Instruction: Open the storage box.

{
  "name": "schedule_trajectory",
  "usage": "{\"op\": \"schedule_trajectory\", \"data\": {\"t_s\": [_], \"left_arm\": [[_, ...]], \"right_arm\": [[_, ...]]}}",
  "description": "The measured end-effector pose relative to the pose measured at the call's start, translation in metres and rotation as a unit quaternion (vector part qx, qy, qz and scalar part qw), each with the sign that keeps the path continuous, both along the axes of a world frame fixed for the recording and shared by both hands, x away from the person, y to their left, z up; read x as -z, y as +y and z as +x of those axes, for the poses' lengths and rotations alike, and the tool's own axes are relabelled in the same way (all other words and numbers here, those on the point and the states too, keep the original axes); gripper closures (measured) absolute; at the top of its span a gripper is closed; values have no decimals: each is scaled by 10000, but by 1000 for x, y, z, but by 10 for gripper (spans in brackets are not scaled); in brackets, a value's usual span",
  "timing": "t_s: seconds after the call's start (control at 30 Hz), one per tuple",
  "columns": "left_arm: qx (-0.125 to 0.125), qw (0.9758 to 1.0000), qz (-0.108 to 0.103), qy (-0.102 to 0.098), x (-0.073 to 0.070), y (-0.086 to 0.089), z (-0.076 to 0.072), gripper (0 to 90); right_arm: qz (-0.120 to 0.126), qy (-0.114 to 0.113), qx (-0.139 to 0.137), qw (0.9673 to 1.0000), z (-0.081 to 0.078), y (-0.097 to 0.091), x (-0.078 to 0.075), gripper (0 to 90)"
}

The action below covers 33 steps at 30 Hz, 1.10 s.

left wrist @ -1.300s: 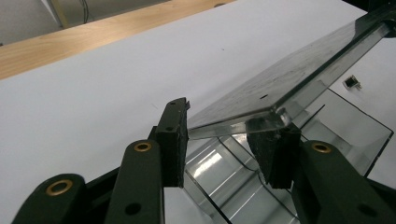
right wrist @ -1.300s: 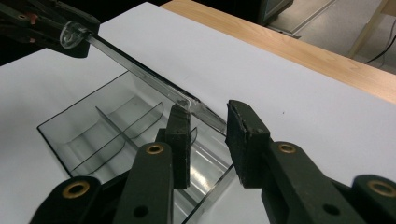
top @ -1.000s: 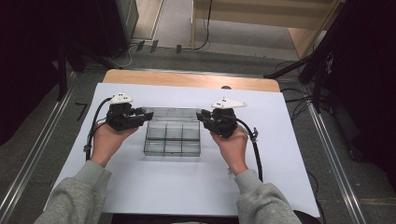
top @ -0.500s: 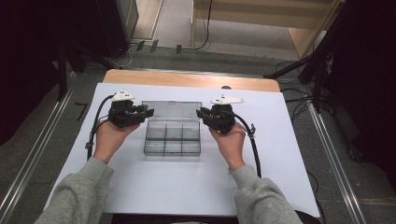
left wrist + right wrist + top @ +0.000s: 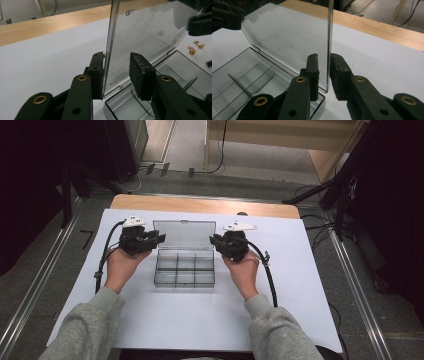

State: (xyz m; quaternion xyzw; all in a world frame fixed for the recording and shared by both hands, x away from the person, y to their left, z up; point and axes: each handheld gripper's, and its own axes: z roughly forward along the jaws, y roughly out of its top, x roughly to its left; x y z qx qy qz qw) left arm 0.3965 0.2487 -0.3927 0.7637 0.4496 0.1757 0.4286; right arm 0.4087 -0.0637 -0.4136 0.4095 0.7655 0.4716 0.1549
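A: Where is the clear plastic compartment box (image 5: 184,268) placed?

B: Mid-sheet on the white table cover (image 5: 300,285), between both hands. Its clear hinged lid (image 5: 184,234) is stood upright at the far side.

A: Left gripper (image 5: 156,240)?

B: Held in the left hand (image 5: 120,265), palm up, forearm brought in from the near edge. Jaws are spread around the lid's left edge (image 5: 110,45); one pad (image 5: 98,75) is touching it, the other is set apart.

A: Right gripper (image 5: 215,241)?

B: Mirrored in the right hand (image 5: 244,272). Jaws are parted around the lid's right edge (image 5: 329,45), narrow gaps seen both sides. Small gold bits (image 5: 196,47) are seen on the cover beyond.
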Motion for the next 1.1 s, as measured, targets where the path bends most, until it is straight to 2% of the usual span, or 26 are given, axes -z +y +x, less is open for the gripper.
{"op": "schedule_trajectory", "data": {"t_s": [0.17, 0.27, 0.33, 0.43, 0.5, 0.57, 0.77, 0.8, 0.97, 1.1], "left_arm": [[-7, 10000, -8, 18, 4, 0, 4, 640], [23, 9998, 107, 149, 10, -1, 8, 634], [9, 9998, 119, 162, 11, -2, 9, 632], [-37, 9998, -15, 204, 13, -1, 11, 627], [-41, 9998, -26, 207, 14, -1, 12, 620], [-60, 9997, -62, 247, 15, 0, 14, 615], [-102, 9993, -24, 350, 17, -2, 20, 607], [-179, 9991, -39, 381, 18, -2, 22, 613], [-290, 9984, -103, 471, 20, -4, 25, 606], [-364, 9978, -106, 539, 23, -5, 29, 596]], "right_arm": [[-29, -3, 57, 10000, 4, 3, 6, 776], [5, -17, 94, 10000, 7, 4, 9, 773], [36, 0, 100, 9999, 7, 4, 9, 767], [46, 33, 99, 9999, 10, 5, 14, 742], [14, 29, 110, 9999, 10, 7, 15, 731], [-101, -49, 142, 9998, 10, 9, 17, 732], [-44, 58, 168, 9998, 14, 10, 23, 722], [19, 117, 164, 9998, 16, 10, 24, 719], [57, 187, 159, 9997, 18, 10, 26, 696], [155, 335, 221, 9991, 22, 12, 27, 670]]}}
